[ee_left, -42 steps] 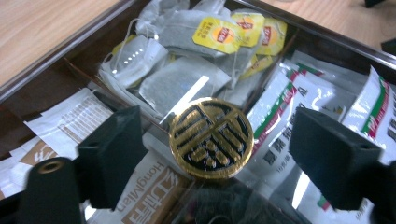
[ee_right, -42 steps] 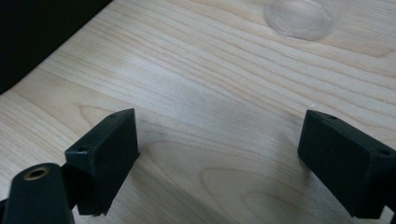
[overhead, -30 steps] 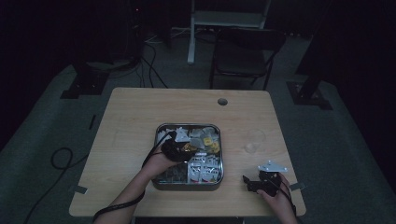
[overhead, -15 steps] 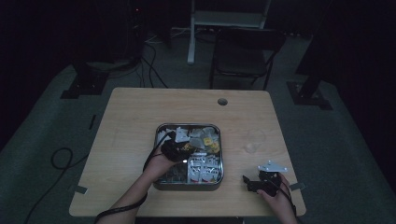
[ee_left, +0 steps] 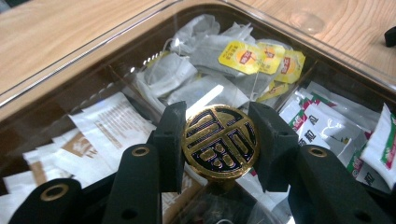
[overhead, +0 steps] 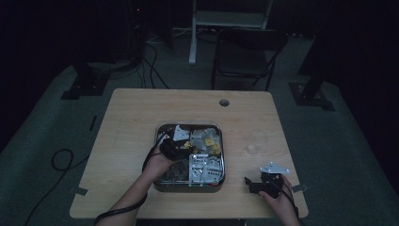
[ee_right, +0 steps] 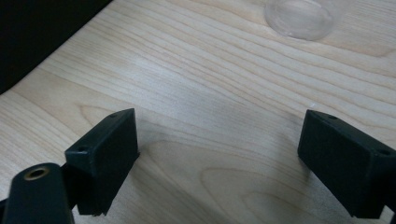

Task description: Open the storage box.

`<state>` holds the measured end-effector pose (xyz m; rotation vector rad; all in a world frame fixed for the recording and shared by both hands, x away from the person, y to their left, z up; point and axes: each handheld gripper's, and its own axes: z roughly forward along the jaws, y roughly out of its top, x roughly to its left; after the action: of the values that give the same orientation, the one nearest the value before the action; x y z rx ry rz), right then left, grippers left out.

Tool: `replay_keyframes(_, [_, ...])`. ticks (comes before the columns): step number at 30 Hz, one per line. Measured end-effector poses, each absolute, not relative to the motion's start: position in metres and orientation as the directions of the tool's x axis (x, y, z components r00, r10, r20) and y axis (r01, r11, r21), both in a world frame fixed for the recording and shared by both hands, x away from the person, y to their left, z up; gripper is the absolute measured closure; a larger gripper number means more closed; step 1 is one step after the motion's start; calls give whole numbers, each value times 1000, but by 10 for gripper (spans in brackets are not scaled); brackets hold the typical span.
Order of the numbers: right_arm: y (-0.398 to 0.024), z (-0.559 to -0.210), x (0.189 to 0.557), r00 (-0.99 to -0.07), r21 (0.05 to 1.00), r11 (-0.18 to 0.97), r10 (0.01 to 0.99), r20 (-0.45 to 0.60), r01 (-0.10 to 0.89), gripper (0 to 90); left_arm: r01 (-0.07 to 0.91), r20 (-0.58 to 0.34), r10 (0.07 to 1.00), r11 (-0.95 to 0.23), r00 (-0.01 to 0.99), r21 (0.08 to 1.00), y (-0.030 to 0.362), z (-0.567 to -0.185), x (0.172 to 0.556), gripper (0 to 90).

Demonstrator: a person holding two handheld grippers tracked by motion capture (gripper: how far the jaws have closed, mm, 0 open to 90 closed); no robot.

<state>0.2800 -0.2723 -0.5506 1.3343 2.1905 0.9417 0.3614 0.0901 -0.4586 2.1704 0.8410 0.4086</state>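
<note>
From above, my left claw (overhead: 171, 149) sits over the box (overhead: 162, 184), my right claw (overhead: 256, 185) rests near right. Left claw view: jaws squeeze a gold knob (ee_left: 219, 141) on the lid. Right claw view: jaws wide open on the table (ee_right: 210, 93).

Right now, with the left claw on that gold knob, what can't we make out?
- Knob: its stem and base, left gripper view, hidden by its own disc and the left claw.
- Box: near-left compartment contents, high view, covered by the left hand and dark.
- Sachet print: left gripper view, too small, part covered.
- Clear cup: right gripper view, cut by top edge.
</note>
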Motion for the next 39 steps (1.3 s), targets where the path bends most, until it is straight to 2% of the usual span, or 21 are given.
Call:
replay_keyframes(21, [-272, -551, 280, -460, 724, 314, 888, 5, 615, 118, 432, 46, 717, -469, 696, 770, 124, -420, 360, 605])
replay_keyframes(39, [-272, -551, 280, -460, 723, 314, 888, 5, 615, 117, 485, 48, 845, -351, 533, 801, 208, -399, 367, 604])
